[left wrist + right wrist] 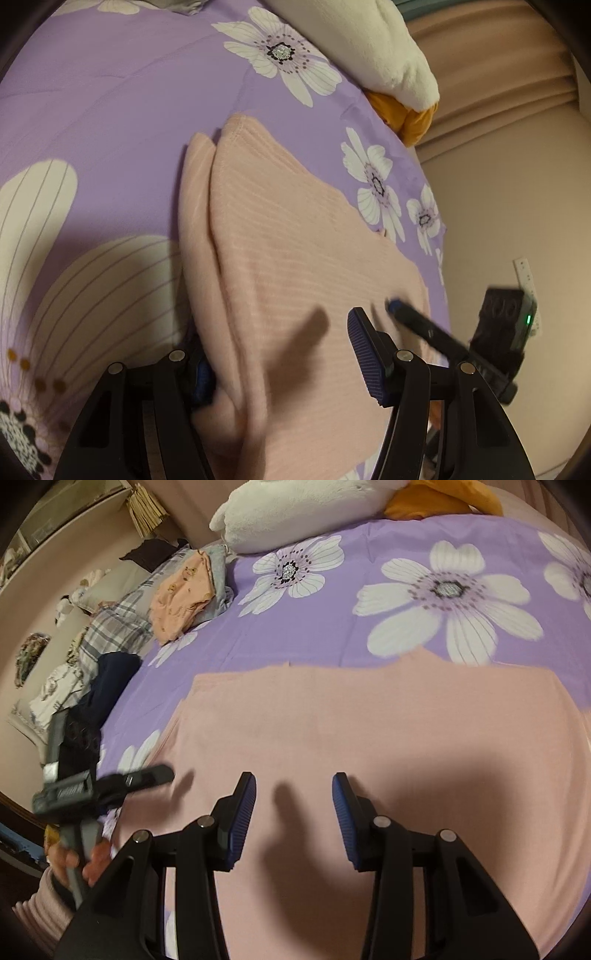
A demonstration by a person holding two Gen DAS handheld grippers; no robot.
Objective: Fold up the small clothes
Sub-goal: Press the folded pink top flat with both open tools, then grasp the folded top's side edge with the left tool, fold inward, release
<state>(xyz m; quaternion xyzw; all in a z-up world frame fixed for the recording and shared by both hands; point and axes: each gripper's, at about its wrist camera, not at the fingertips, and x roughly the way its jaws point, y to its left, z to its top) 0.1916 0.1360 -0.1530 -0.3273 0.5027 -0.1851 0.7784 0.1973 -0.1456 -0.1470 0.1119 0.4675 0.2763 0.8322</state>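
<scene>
The purple bedspread [332, 635] with its big white flowers fills most of what you see, and it carries everything else. On it lies the pink garment [369, 738], spread flat in your right wrist view, its far edge running across the sheet below the flowers; in your left wrist view the same cloth shows a ribbed weave and a folded layer with a second edge peeking out at its left.

At the head of the bed sits a white plush pillow [295, 506] with an orange cloth [436, 498] just beside it. Off to the left edge of the bed you have a small stack of folded clothes [184, 587], a peach printed piece on top, with a plaid fabric [114, 627] and a dark navy item [110, 679] near it.

Your right gripper [293, 819] hovers over the pink garment with its 2 blue-padded fingers apart and nothing between them.

Your left gripper [284, 365] stands wider: cloth bunches against the left pad, while the right pad stands clear above the fabric, so you are not clamping it. Your hand [74, 860] in a pink ribbed sleeve holds that gripper's handle.
</scene>
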